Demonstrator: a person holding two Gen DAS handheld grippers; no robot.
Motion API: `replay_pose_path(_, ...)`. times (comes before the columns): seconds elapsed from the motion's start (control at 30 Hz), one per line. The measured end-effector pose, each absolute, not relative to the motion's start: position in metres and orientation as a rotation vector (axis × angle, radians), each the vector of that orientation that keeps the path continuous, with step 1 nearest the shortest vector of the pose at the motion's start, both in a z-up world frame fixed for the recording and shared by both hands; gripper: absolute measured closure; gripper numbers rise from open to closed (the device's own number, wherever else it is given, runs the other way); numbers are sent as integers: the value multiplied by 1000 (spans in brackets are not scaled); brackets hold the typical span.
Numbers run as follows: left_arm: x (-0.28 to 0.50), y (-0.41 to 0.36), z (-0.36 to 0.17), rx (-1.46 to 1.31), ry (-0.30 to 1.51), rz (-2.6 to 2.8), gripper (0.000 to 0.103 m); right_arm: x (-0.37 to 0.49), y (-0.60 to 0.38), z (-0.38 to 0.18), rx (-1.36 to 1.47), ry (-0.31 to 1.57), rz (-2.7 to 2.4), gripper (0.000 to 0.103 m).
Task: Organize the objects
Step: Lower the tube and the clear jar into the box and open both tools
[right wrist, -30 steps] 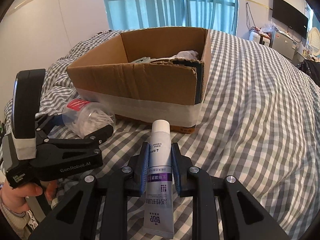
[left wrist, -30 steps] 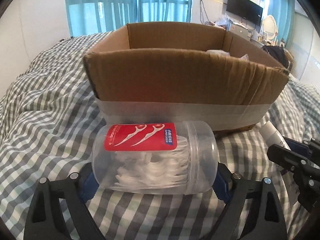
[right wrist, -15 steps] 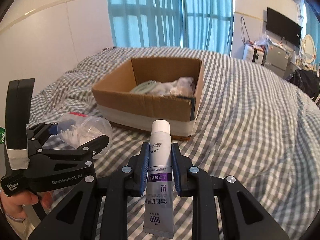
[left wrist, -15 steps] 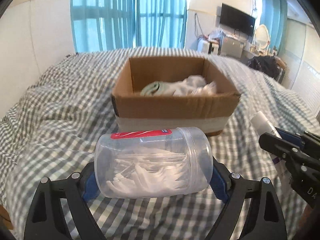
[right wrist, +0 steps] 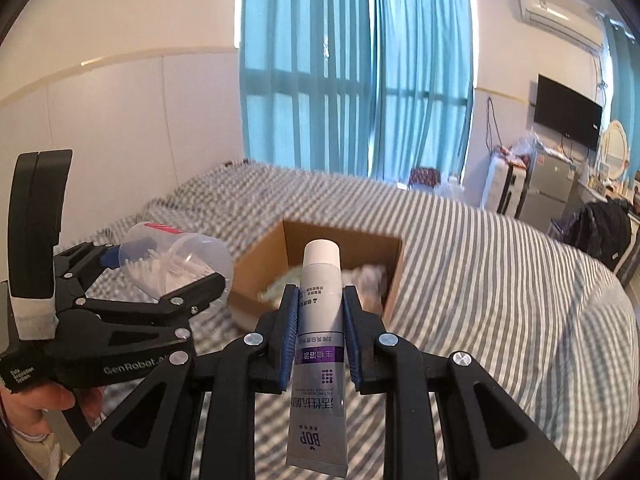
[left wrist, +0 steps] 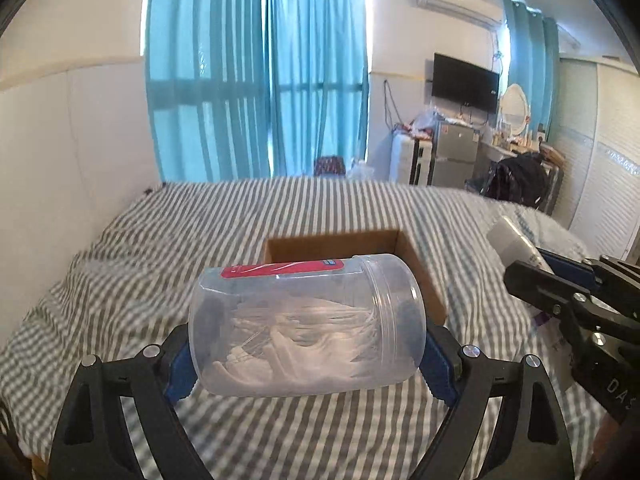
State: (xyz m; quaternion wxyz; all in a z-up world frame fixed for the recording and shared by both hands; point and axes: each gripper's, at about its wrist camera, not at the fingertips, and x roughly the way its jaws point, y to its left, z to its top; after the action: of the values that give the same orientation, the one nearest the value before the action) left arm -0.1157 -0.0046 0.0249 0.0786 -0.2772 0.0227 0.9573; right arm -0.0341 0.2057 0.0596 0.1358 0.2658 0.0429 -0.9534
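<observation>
My left gripper (left wrist: 306,356) is shut on a clear plastic jar of floss picks (left wrist: 306,326) with a red label, held sideways in the air. My right gripper (right wrist: 319,328) is shut on a white and purple toothpaste tube (right wrist: 318,328), cap pointing forward. Both are held above the bed, short of an open cardboard box (right wrist: 394,276) holding crumpled white items. In the left wrist view the box (left wrist: 336,242) is mostly hidden behind the jar. The left gripper and jar (right wrist: 176,264) show at the left of the right wrist view. The right gripper with the tube (left wrist: 514,242) shows at the right of the left wrist view.
The box sits on a bed with a grey and white checked cover (right wrist: 500,280). Teal curtains (left wrist: 260,72), a wall TV (left wrist: 466,88), a small fridge (left wrist: 452,156) and clutter stand beyond the bed. A white wall (left wrist: 80,140) runs along the left.
Both grippers have risen high above the bed with their objects. The box now looks smaller and lower in both views, and more of the room shows.
</observation>
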Motion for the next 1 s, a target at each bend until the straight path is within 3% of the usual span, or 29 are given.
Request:
replay_pose_path(0.27,-180,5,47,-778,95,2871,12,-98,205,99,685,133,-2770,82)
replay_pose_path(0.5,-246,4,27,-828,95,2867,12,-178,212,97,693,111,-2767,82)
replay_pose_path(1.0,-302,18,-84,-1088,163,2751,12,-269,242,-28,1003,-24,-2665,82)
